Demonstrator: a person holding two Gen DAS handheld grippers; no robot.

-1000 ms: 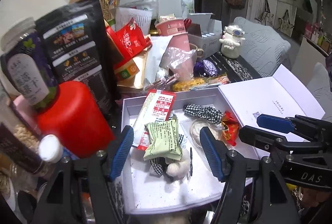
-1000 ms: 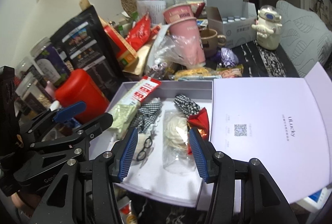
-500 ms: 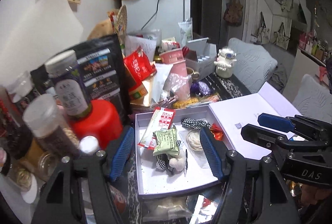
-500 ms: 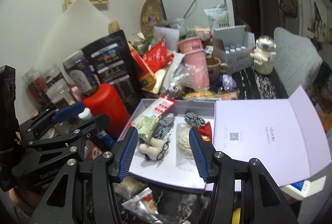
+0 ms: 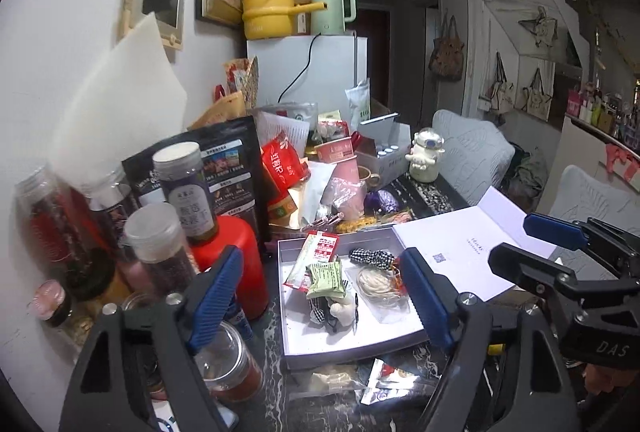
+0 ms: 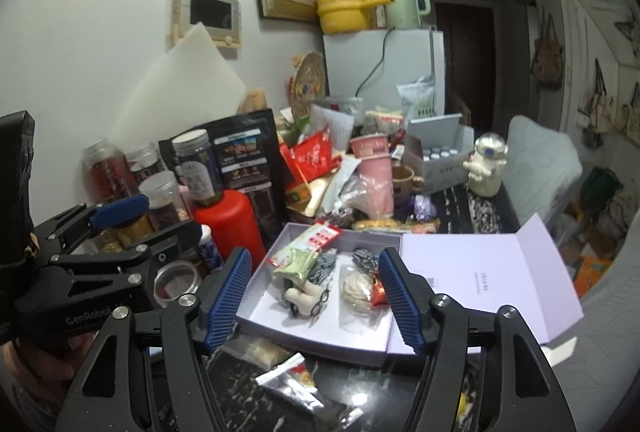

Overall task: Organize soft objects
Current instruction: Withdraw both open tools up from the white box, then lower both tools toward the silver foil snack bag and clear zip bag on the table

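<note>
An open white box (image 5: 352, 346) (image 6: 320, 342) lies on the dark table with its lid (image 6: 480, 284) folded out to the right. Inside lie a green packet (image 5: 327, 278) (image 6: 295, 264), a red-and-white sachet (image 5: 316, 258), a small plush toy with glasses (image 6: 306, 298) (image 5: 338, 312), a checkered cloth (image 5: 370, 257) (image 6: 365, 258), and a bagged cream bundle (image 6: 354, 288) (image 5: 374, 282). My left gripper (image 5: 322, 298) is open and empty, held back above the box's near-left edge. My right gripper (image 6: 314, 298) is open and empty, above the box's near edge.
A red bottle (image 5: 232, 264) and several jars (image 5: 160, 244) crowd the left. Snack bags, a pink cup (image 6: 376, 176) and a white figurine (image 6: 486, 166) stand behind the box. Loose packets (image 6: 288, 382) lie on the table in front of it.
Both grippers have pulled back and up from the box, so it looks smaller and farther. The jaws stayed open and empty. The box contents have not moved.
</note>
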